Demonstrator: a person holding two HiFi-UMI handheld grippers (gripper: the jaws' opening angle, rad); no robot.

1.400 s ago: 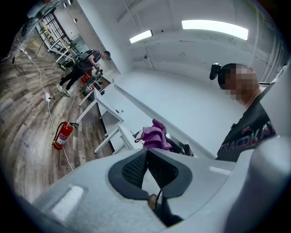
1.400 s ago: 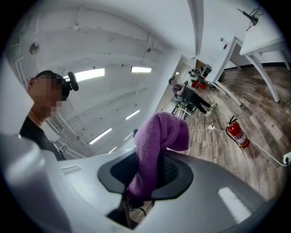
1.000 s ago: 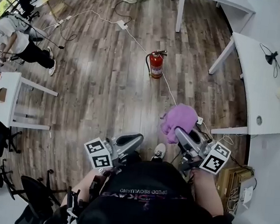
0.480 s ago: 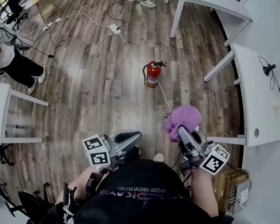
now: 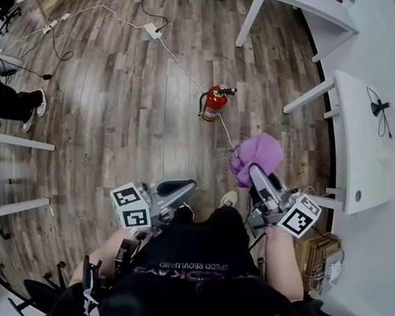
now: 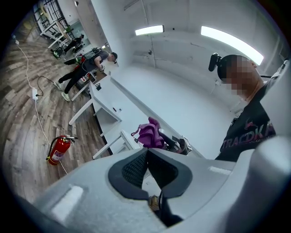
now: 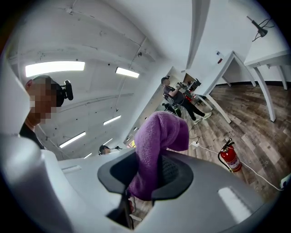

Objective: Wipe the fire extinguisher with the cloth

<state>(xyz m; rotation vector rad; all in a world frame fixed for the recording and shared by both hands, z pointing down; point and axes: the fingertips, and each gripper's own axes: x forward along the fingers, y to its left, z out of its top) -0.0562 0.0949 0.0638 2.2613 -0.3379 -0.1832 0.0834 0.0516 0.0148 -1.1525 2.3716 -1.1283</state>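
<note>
As the head view shows, the fire extinguisher (image 5: 214,104) stands upright on the floor (image 5: 132,112), well apart from the purple cloth (image 5: 256,155) carried by the right gripper (image 5: 255,172), so wiping is judged not yet begun. In the left gripper view, the left gripper (image 6: 145,154) has its jaws together on nothing. In the right gripper view, the jaws are clamped on the cloth, the fire extinguisher beyond.

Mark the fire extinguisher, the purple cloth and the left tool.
fire extinguisher (image 5: 213,106): head view, red cylinder.
purple cloth (image 5: 257,155): head view, bunched middle.
left tool (image 6: 146,152): left gripper view, where closed tips meet.
</note>
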